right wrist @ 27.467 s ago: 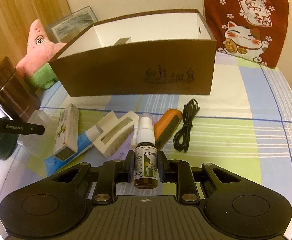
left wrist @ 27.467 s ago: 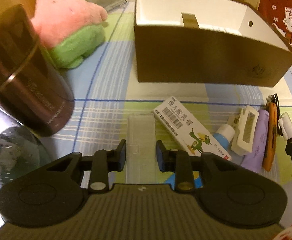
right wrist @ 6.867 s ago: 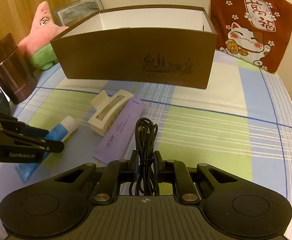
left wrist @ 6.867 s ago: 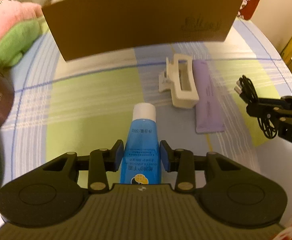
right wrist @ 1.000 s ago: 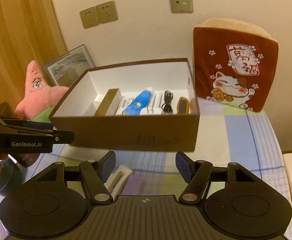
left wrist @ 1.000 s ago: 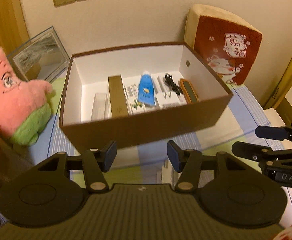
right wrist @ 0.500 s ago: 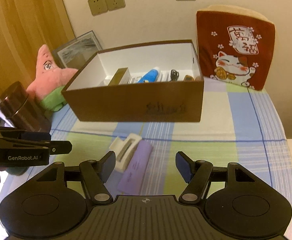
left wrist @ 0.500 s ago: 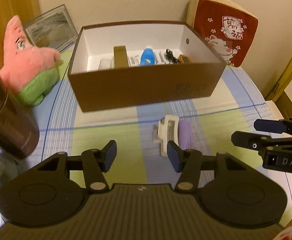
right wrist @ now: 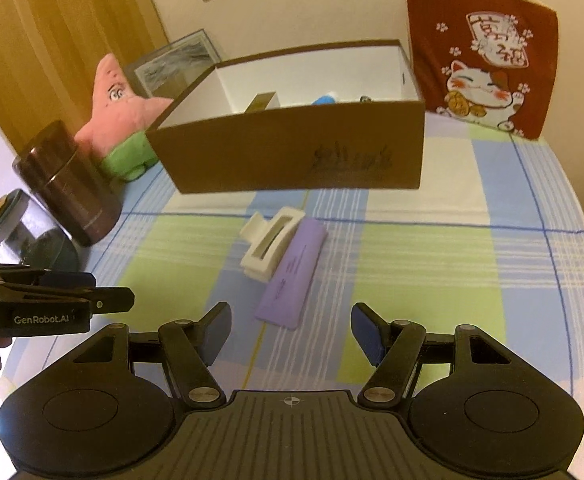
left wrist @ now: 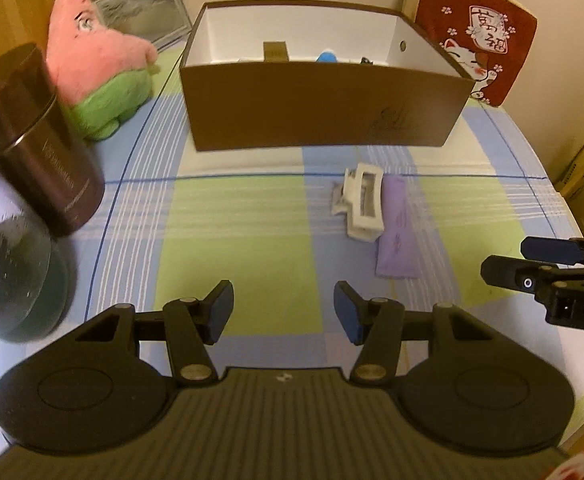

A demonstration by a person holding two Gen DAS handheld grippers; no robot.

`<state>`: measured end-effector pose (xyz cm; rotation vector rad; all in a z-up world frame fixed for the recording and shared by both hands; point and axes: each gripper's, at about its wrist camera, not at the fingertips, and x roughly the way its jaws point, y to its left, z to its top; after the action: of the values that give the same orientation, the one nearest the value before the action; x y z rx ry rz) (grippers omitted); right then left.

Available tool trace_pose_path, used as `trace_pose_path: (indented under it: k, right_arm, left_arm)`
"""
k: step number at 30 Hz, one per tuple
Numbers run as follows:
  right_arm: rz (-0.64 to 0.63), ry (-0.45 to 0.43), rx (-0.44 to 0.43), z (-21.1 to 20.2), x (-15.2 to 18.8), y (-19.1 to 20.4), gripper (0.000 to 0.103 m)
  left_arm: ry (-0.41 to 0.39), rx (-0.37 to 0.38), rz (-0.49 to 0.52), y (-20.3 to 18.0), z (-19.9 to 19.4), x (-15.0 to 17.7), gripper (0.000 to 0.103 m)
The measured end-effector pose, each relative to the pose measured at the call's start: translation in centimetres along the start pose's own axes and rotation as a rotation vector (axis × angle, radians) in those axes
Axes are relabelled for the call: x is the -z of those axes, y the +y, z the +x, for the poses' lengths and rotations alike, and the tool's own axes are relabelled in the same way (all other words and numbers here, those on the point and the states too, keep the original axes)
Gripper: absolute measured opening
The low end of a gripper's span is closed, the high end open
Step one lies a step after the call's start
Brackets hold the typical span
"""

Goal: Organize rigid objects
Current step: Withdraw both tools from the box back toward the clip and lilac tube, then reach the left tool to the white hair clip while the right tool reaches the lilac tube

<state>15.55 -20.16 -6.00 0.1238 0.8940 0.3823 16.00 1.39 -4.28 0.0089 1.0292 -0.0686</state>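
White plastic, the hair clip point(left wrist: 362, 204) lies on the checked bench point(left wrist: 252, 232) touching the purple pouch point(left wrist: 398, 236) at its 3 o'clock side, both just in front of the brown box point(left wrist: 320, 108) (a blue tube tip shows over its wall). Your left gripper point(left wrist: 283, 312) and right gripper point(right wrist: 290, 334) hover with fingers spread, holding nothing. At 9 o'clock stands a dark canister point(left wrist: 36, 136).
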Motion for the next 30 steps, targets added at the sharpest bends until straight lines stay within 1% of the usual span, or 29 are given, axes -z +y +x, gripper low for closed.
trace_pose_path:
  k: [6,16,25,30]
  right_arm:
    - [0.002,0.039,-0.005,0.8,1.0,0.6,0.063]
    - [-0.035,0.105,-0.017,3.1,2.0,2.3,0.063]
    - [-0.048,0.14,-0.011,4.9,1.9,2.9,0.063]
    - [-0.043,0.142,0.013,5.9,1.5,2.9,0.063]
  left_arm:
    - [0.022,-0.001,-0.004,0.1,0.1,1.2,0.052]
    - [0.075,-0.012,-0.005,0.1,1.1,2.6,0.052]
    - [0.096,-0.022,-0.018,0.8,2.1,2.9,0.052]
    - [0.101,-0.024,-0.015,0.9,2.9,2.7,0.052]
